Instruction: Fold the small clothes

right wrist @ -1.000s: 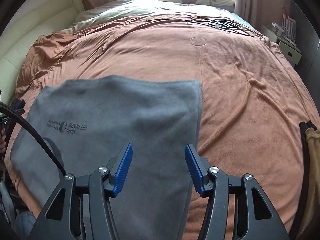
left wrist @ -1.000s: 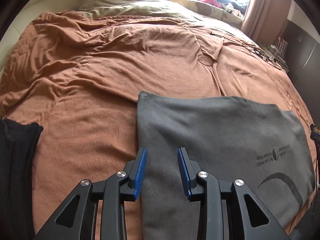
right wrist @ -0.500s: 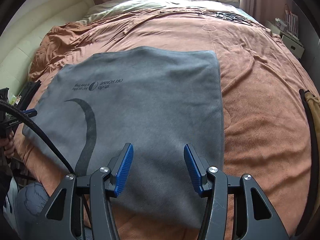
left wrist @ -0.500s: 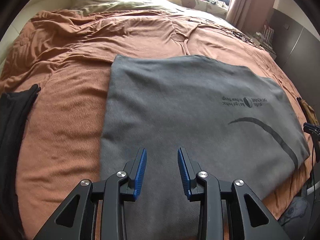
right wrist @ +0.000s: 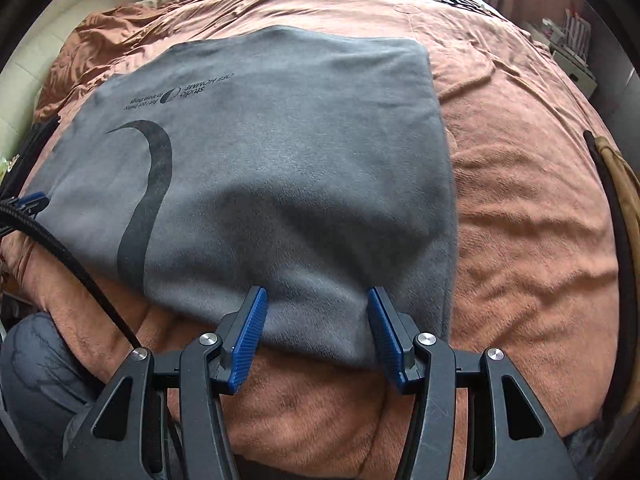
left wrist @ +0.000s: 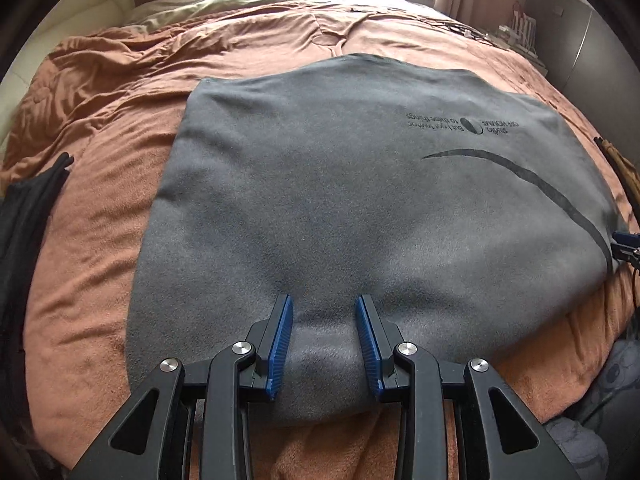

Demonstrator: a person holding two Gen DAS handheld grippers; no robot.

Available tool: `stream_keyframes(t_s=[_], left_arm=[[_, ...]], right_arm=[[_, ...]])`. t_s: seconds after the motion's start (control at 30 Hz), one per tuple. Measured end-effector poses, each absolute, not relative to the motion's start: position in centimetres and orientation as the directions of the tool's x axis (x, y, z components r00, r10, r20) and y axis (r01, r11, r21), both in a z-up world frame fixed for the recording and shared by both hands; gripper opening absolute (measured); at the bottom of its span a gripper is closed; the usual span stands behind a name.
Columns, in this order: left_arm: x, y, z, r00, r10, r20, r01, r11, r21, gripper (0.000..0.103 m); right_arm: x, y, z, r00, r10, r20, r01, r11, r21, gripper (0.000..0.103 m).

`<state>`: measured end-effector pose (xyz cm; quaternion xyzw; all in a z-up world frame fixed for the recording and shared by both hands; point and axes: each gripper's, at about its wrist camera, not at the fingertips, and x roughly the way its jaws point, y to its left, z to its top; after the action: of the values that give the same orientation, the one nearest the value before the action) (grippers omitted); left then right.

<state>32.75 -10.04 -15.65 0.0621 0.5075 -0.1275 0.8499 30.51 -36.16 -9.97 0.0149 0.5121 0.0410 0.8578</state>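
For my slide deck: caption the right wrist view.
Open right gripper poised at the near edge of a grey printed garment spread on an orange blanket.

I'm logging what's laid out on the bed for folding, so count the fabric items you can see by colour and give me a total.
Grey: 1, the grey garment with printed lettering
Black: 1, the black garment at the bed's left edge
Tan: 1, the tan item at the right edge, only partly in view
Orange-brown: 1, the blanket underneath
Total: 4
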Motion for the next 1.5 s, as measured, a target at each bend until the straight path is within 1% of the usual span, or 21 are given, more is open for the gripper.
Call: stream_keyframes(t_s=[0.13,0.17,0.2,0.27,0.33,0.37,0.43,0.5,0.6,0.7,0.87,0.97,1.07,1.1,1.13,1.17,1.2,1.23,1.3,1.4,1.5], left_arm=[[32.0,-8.4,-14.9,0.459,-0.128,-0.879,0.250,0.968,-0.010,0.035],[31.9,-7.7,-14.7,0.464,-0.119,-0.878,0.233,0.972,-0.009,0.035],[31.9,-6.9,-14.6,0.467,-0.119,-0.876,0.213,0.977,-0.019,0.035],[31.8,-5.5,-14.5,0.467,-0.124,-0.876,0.180,0.983,-0.043,0.035],[31.7,-4.3,-14.8,0.459,-0.117,-0.881,0.150,0.987,-0.053,0.035],[31.7,-3.7,-15.0,0.450,-0.111,-0.886,0.137,0.989,-0.054,0.035],[31.3,-2.8,-15.3,0.442,-0.114,-0.890,0.128,0.990,-0.063,0.035],[30.9,-2.1,-15.2,0.442,-0.121,-0.889,0.123,0.990,-0.074,0.035],[30.5,-1.4,-15.0,0.440,-0.135,-0.888,0.114,0.989,-0.094,0.034],[30.2,-0.2,-14.4,0.450,-0.130,-0.883,0.071,0.991,-0.110,0.034],[30.2,2.6,-13.8,0.463,-0.215,-0.860,-0.003,0.970,-0.244,0.035],[30.6,3.4,-14.5,0.440,-0.265,-0.858,-0.054,0.946,-0.320,0.035],[30.5,3.5,-15.3,0.426,-0.307,-0.851,-0.084,0.923,-0.375,0.035],[30.4,3.5,-15.6,0.422,-0.310,-0.852,-0.093,0.920,-0.381,0.035],[30.4,3.5,-15.8,0.421,-0.315,-0.851,-0.102,0.915,-0.389,0.035],[30.3,3.5,-15.9,0.422,-0.321,-0.848,-0.107,0.911,-0.398,0.035],[30.2,3.6,-16.0,0.423,-0.328,-0.844,-0.113,0.906,-0.409,0.035],[30.2,3.6,-16.0,0.424,-0.335,-0.841,-0.117,0.901,-0.418,0.035],[30.0,3.6,-16.1,0.420,-0.346,-0.839,-0.128,0.893,-0.432,0.035],[29.8,3.8,-16.4,0.407,-0.345,-0.846,-0.166,0.882,-0.440,0.035],[29.5,4.1,-16.5,0.412,-0.352,-0.840,-0.203,0.863,-0.462,0.034]], right_arm=[[30.3,-35.6,-8.1,0.514,0.111,-0.851,-0.069,0.994,0.088,0.050],[30.4,-35.5,-7.8,0.522,0.124,-0.844,-0.076,0.992,0.099,0.048],[30.7,-35.1,-7.5,0.524,0.138,-0.841,-0.084,0.990,0.110,0.043],[31.6,-34.1,-7.3,0.521,0.159,-0.838,-0.102,0.987,0.123,0.040],[32.6,-33.3,-7.5,0.517,0.167,-0.839,-0.121,0.985,0.122,0.032],[33.2,-32.9,-7.6,0.514,0.174,-0.840,-0.127,0.984,0.126,0.030],[34.2,-32.8,-7.9,0.513,0.185,-0.838,-0.126,0.982,0.139,0.017],[35.4,-32.8,-8.8,0.512,0.166,-0.843,-0.106,0.986,0.130,0.013],[36.8,-32.9,-10.7,0.469,0.173,-0.866,-0.087,0.985,0.150,0.011],[37.2,-32.9,-10.9,0.445,0.173,-0.878,-0.096,0.985,0.145,0.011],[37.1,-32.6,-9.5,0.443,0.166,-0.881,-0.086,0.986,0.143,0.011],[36.5,-33.4,-9.3,0.445,0.187,-0.876,-0.081,0.982,0.169,0.012],[35.3,-35.3,-9.1,0.463,0.162,-0.872,-0.035,0.986,0.164,0.012],[34.8,-35.8,-9.0,0.467,0.169,-0.868,-0.025,0.984,0.178,0.016],[34.5,-36.5,-9.1,0.469,0.183,-0.864,-0.007,0.979,0.203,0.025],[34.1,-37.2,-9.2,0.475,0.195,-0.858,0.011,0.974,0.227,0.032],[33.6,-38.1,-9.1,0.488,0.206,-0.848,0.029,0.968,0.251,0.045],[33.1,-38.9,-9.1,0.504,0.211,-0.838,0.043,0.962,0.268,0.051],[31.9,-40.4,-9.1,0.529,0.237,-0.815,0.069,0.945,0.320,0.051],[30.1,-43.0,-9.7,0.560,0.312,-0.768,0.128,0.883,0.452,0.051],[28.6,-45.5,-10.8,0.583,0.362,-0.728,0.175,0.818,0.547,0.051]])
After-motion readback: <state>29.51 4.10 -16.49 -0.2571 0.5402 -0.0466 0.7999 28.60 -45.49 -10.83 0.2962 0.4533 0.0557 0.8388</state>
